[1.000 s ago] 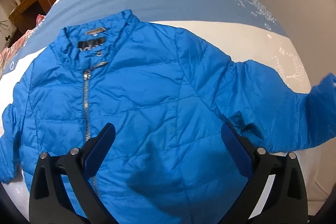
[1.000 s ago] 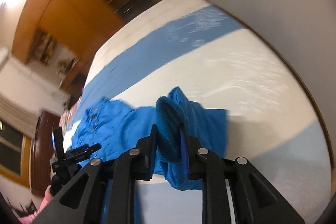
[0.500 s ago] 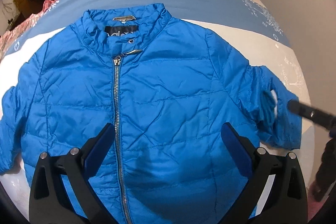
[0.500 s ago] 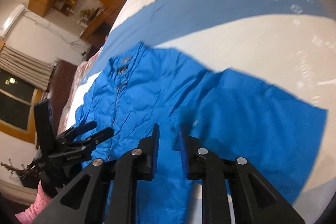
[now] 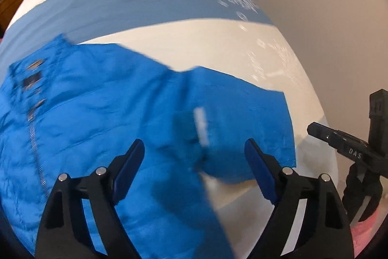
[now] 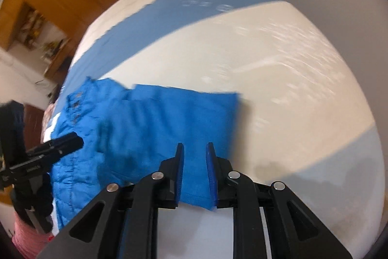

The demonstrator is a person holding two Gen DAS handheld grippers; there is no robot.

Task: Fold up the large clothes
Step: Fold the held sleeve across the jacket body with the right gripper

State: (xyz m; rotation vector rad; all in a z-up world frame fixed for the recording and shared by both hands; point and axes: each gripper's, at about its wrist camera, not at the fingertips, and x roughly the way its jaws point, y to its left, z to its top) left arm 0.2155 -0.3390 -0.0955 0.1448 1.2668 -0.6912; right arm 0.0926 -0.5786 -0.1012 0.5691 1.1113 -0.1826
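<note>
Jacket [image 5: 101, 118]: flat on the bed [image 5: 218, 45], zipper up, beneath both tools.
Left hand-held gripper [image 5: 194, 157]: released, jaws just narrowing, above the folded-in sleeve [image 5: 242, 128], nothing pinched.
Right hand-held gripper [image 6: 194, 171]: nearly clenched, gap over sleeve edge, holding nothing.

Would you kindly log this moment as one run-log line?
jacket flat on bed | left gripper open over sleeve, jaws just closing, empty | right gripper nearly shut, empty
</note>
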